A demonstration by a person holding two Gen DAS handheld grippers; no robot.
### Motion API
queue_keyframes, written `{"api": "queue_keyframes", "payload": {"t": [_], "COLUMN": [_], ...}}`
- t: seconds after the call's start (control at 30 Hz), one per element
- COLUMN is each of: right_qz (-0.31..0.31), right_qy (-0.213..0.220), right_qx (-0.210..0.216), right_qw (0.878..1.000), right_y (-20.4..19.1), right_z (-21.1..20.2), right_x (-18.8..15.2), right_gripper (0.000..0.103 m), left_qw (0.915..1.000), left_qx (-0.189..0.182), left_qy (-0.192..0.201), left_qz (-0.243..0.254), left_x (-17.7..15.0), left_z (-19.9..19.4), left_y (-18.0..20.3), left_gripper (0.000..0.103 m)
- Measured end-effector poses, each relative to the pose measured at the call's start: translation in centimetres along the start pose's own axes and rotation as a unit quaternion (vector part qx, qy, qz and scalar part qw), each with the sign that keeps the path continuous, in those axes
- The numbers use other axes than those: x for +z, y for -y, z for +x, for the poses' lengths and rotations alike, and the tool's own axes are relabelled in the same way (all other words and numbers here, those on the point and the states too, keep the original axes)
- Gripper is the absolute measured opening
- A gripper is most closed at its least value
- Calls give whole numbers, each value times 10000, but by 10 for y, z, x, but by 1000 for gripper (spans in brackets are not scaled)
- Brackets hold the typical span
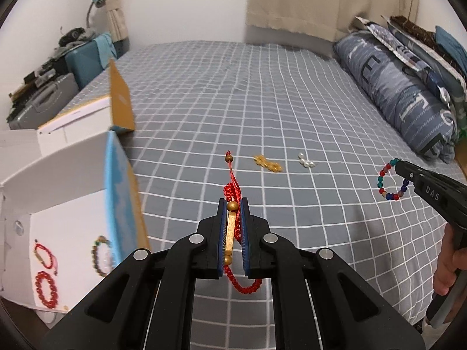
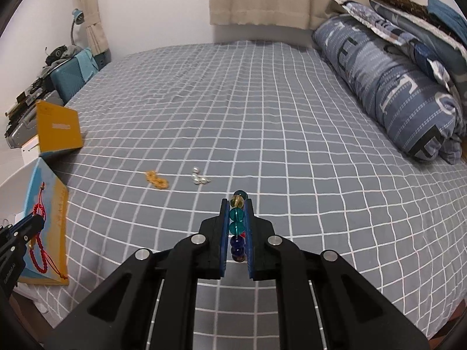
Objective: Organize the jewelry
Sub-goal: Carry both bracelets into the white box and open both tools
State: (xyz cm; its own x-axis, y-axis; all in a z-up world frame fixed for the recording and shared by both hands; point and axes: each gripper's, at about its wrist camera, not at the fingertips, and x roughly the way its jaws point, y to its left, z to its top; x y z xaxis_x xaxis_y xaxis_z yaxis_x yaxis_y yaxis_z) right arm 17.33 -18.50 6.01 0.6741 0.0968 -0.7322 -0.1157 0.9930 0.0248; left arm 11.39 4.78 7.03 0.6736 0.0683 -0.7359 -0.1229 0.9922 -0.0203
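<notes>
My left gripper [image 1: 232,204] is shut on a red cord bracelet [image 1: 231,192] with gold beads, held above the grey checked bed [image 1: 233,93]. It also shows in the right wrist view [image 2: 38,242] at the far left. My right gripper [image 2: 237,204] is shut on a multicoloured bead bracelet [image 2: 237,224], which hangs as a ring in the left wrist view [image 1: 391,180]. A yellow bead bracelet [image 1: 268,163] and white pearl earrings [image 1: 306,161] lie on the bed ahead. An open white box [image 1: 73,233] at the left holds a red bead bracelet [image 1: 45,290] and other bracelets.
A second open box with a yellow lid [image 1: 121,99] sits behind the white box. Folded quilts and pillows [image 1: 408,93] line the right side. Cases and clutter [image 1: 43,96] stand beyond the bed's left edge. Curtains [image 1: 321,0] hang at the back.
</notes>
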Motion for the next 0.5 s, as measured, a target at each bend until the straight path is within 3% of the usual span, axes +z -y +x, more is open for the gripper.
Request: {"api": "queue_keyframes", "payload": {"t": [0.5], "right_qz": [-366], "right_qy": [410], "right_qx": [371], "right_qw": [9978], "right_y": [-85], "right_z": [-48], "right_x": [10], "right_gripper": [9], "left_qw": [9979], "left_qx": [502], "left_qy": [265], "left_qz": [-309], "left_x": [-1], "left_z": [-52], "left_y": [-67], "left_gripper": [8]}}
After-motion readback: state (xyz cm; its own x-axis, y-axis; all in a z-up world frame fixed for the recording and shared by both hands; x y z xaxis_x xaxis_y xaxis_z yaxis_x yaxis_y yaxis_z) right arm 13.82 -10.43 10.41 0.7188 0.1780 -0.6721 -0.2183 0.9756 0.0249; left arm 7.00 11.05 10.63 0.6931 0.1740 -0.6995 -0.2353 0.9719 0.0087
